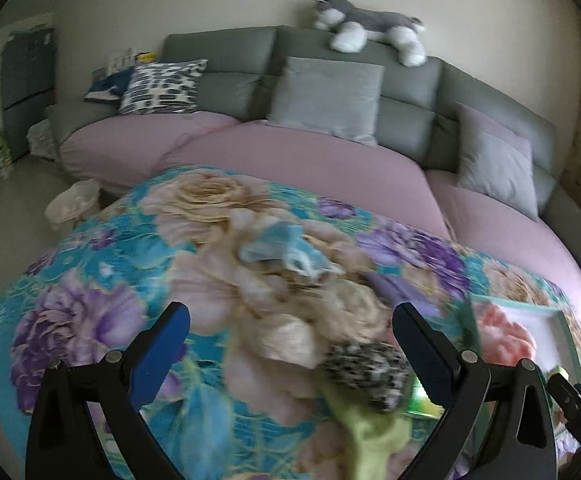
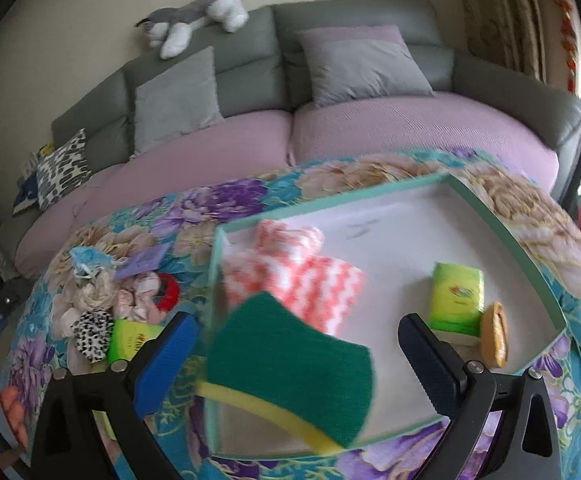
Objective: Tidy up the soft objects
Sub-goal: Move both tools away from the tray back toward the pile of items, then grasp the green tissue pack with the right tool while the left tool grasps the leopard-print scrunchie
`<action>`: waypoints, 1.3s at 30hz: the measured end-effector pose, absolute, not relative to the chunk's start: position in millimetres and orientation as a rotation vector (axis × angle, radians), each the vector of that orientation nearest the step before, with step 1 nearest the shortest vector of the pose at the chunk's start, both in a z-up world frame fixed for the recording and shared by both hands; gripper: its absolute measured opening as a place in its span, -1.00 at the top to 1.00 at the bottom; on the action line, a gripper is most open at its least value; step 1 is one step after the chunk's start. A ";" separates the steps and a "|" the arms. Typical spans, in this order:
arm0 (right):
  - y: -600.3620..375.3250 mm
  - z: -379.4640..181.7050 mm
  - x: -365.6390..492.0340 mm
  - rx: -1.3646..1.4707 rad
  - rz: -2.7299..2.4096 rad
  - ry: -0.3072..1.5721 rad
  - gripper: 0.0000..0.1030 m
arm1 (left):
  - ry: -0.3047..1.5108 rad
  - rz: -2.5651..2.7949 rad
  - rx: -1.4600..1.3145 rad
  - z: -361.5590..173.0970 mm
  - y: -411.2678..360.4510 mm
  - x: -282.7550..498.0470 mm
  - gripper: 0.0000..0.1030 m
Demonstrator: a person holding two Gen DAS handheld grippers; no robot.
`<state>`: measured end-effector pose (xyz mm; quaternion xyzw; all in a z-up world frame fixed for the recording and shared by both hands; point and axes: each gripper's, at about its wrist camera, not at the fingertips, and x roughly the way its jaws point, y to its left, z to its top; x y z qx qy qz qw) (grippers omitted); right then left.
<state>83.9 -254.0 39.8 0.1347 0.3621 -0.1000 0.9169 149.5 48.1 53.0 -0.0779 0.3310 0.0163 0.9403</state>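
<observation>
My right gripper (image 2: 298,320) is open above the near corner of a teal-rimmed white tray (image 2: 330,200). A green and yellow sponge (image 2: 290,364) lies tilted between its fingers, and neither pad touches it. In the tray are pink-and-white cloths (image 2: 302,276), a green tissue pack (image 2: 456,298) and an orange oval brush (image 2: 496,340). My left gripper (image 1: 290,316) is open over the floral cloth (image 1: 90,280), holding nothing. A black-and-white scrunchie (image 1: 364,376) and a yellow-green cloth (image 1: 370,432) lie by its right finger. The view is blurred.
A loose pile left of the tray holds a blue mask (image 2: 86,264), cream and pink scrunchies (image 2: 138,300), a red ring (image 2: 170,290) and a purple card (image 2: 142,264). Behind the table are a grey sofa (image 1: 226,52) with cushions and a plush husky (image 1: 370,28).
</observation>
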 end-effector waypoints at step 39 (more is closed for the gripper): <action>-182.9 50.6 102.0 0.181 -0.105 0.674 -0.99 | 0.819 -0.019 -0.187 21.0 67.9 166.9 -0.96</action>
